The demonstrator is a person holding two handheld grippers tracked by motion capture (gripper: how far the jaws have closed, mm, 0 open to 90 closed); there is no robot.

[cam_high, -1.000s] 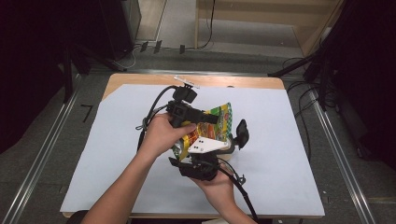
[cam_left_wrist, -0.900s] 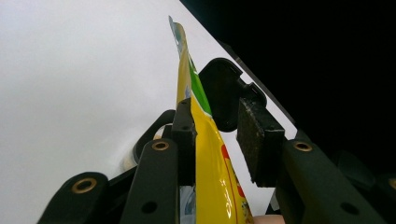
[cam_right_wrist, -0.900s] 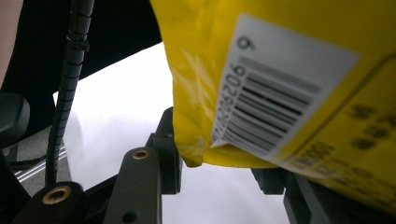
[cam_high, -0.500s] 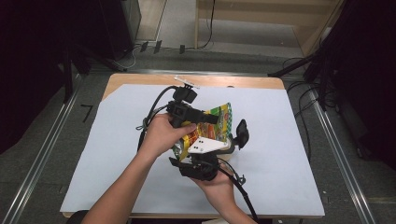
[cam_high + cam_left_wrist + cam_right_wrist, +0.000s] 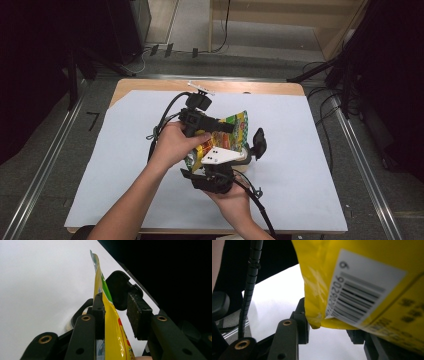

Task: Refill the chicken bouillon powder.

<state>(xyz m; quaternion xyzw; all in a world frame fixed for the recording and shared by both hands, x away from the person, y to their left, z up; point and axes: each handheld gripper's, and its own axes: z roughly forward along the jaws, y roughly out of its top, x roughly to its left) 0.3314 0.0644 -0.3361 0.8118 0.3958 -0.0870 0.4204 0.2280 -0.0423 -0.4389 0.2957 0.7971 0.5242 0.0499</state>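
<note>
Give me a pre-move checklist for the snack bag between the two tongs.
1. Snack bag off the white sheet, held up between both hands: ok.
2. Left tongs around the bag: one pad touches it, the other pad stands clear: not ok.
3. Right tongs at the bag's lower corner by the barcode: clamped or not, cannot tell.
4. Bag still sealed: cannot tell.
5. Cable away from the bag: ok.

white-topped table (image 5: 300,165), grey floor (image 5: 45,145)
</note>
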